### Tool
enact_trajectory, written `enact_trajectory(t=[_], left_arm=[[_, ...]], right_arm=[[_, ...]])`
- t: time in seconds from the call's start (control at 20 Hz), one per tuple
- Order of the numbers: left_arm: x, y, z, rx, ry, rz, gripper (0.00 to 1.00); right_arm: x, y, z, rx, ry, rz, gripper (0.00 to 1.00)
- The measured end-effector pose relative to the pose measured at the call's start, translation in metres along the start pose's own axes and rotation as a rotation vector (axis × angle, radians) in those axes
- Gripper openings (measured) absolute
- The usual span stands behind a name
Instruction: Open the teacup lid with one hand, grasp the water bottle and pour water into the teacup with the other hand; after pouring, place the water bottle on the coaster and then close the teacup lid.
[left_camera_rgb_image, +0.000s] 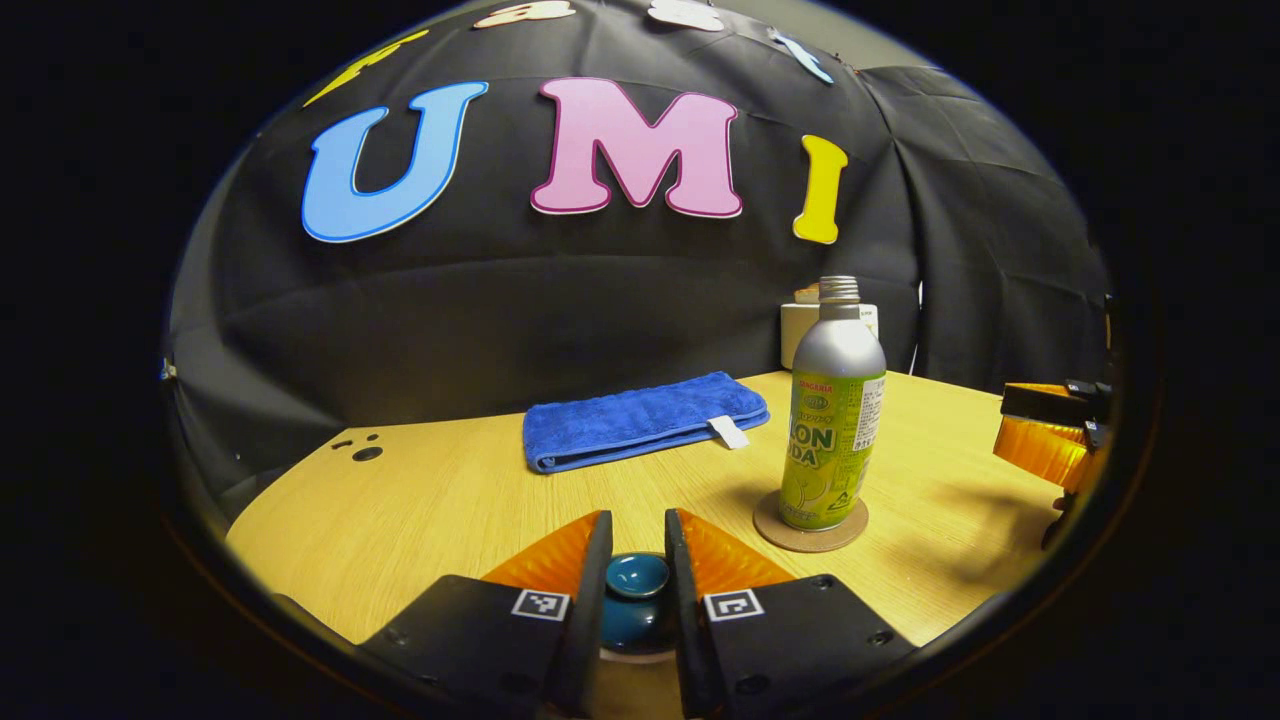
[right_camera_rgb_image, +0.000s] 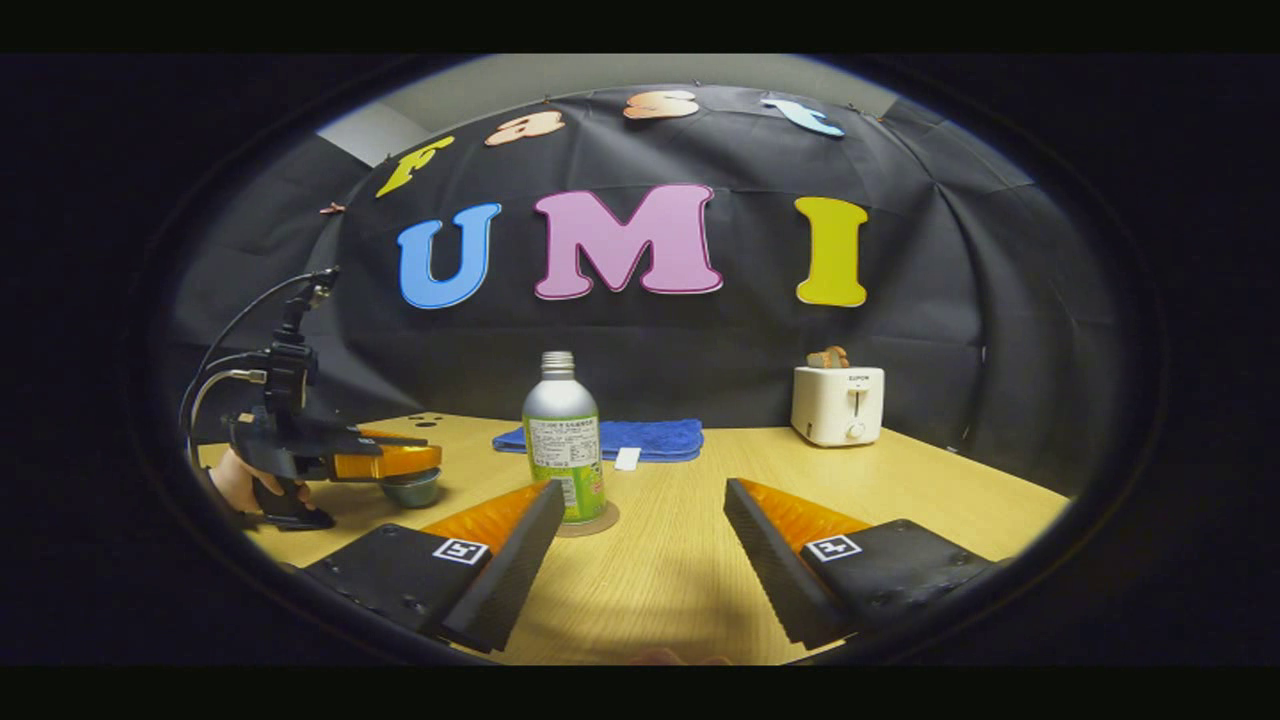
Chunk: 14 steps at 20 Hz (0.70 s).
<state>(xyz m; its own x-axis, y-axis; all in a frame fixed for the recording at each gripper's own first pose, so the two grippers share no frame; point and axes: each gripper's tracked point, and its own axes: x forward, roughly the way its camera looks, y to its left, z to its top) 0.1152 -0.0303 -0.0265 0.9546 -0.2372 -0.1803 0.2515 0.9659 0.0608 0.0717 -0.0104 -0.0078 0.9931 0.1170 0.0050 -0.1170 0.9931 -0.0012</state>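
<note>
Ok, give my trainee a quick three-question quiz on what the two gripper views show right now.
1. True or false: the bottle lies on its side on the towel.
2. What sits between the left gripper fingers? A) toaster B) teacup lid C) towel
3. Fill in: the right gripper fingers are spread ____, with nothing between them.

Key: 1 false: it stands upright on the coaster. 2 B: the teacup lid. 3 open.
</note>
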Motion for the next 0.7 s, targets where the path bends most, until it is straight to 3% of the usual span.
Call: enact_trajectory(t=[0.35,0.55,0.6,0.7], left_arm=[[-0.015,0.009,0.010,-0.049,-0.093,0.027,0.38],[-0.038,0.016,0.013,-0.071,-0.158,0.076,0.71],[-0.048,0.016,0.013,-0.073,-0.166,0.091,0.85],[-0.063,0.010,0.016,-0.068,-0.190,0.117,0.94]], right_arm=[[0.000,0.000,0.000,0.000,0.000,0.000,0.99],[0.000,0.000,0.000,0.000,0.000,0.000,0.99],[0.000,0.000,0.000,0.000,0.000,0.000,0.99],[0.000,0.000,0.000,0.000,0.000,0.001,0.99]])
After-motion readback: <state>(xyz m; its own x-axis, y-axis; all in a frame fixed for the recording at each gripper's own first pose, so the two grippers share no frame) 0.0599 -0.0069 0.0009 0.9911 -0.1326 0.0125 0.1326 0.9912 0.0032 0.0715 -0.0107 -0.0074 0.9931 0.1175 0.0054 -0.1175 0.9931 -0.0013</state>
